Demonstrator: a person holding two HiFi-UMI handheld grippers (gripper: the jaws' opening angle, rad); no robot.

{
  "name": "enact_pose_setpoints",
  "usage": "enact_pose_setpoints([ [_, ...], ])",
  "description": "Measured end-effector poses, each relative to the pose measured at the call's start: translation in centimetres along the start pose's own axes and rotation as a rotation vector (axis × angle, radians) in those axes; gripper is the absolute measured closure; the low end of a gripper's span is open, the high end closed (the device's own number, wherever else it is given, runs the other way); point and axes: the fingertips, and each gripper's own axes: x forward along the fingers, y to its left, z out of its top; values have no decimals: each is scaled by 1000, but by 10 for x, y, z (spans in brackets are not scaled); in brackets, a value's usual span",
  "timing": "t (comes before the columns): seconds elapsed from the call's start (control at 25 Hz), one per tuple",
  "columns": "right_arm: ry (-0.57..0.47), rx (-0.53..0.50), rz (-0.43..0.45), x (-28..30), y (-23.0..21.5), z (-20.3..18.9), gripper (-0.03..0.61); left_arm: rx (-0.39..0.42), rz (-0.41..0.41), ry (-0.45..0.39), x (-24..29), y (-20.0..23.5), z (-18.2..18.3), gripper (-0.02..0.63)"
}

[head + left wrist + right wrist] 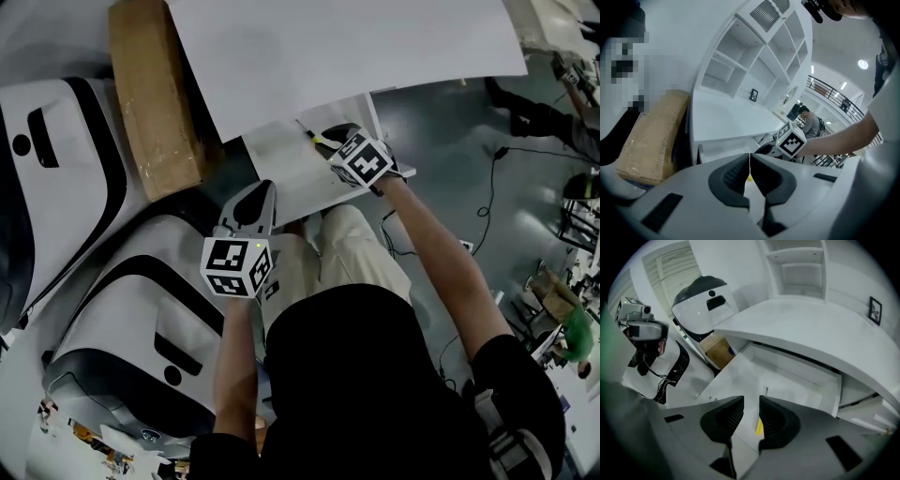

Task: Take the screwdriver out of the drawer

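Right gripper jaws apart, nothing clamped, tilted down over open drawer. Screwdriver lies in drawer, yellow handle visible through the jaw gap, not gripped. Left gripper jaws together, empty, near drawer front.

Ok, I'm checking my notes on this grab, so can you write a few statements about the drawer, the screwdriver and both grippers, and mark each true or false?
1. The drawer is open. True.
2. The right gripper clamps the screwdriver. False: its fingers stand apart, and the screwdriver lies in the drawer, ungripped.
3. The left gripper is shut on nothing. True.
4. The cardboard box sits in the drawer. False: it lies outside, left of the drawer in the head view.
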Motion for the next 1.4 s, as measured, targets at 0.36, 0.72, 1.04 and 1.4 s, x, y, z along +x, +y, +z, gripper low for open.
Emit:
enact_pose_setpoints([
  [0.36, 129, -94, -1, 45, -16, -14, 451, 20, 8, 8, 2, 3, -3, 591],
  [0.72, 219, -75, 14, 85, -25, -45, 431, 50, 32, 25, 9, 13, -1, 591],
  [1.04, 267, -96, -4, 101, -29, -61, 437, 55, 23, 38, 13, 11, -4, 591],
  [1.4, 271, -100, -23, 114, -32, -68, 459, 44, 20, 53, 17, 12, -11, 591],
])
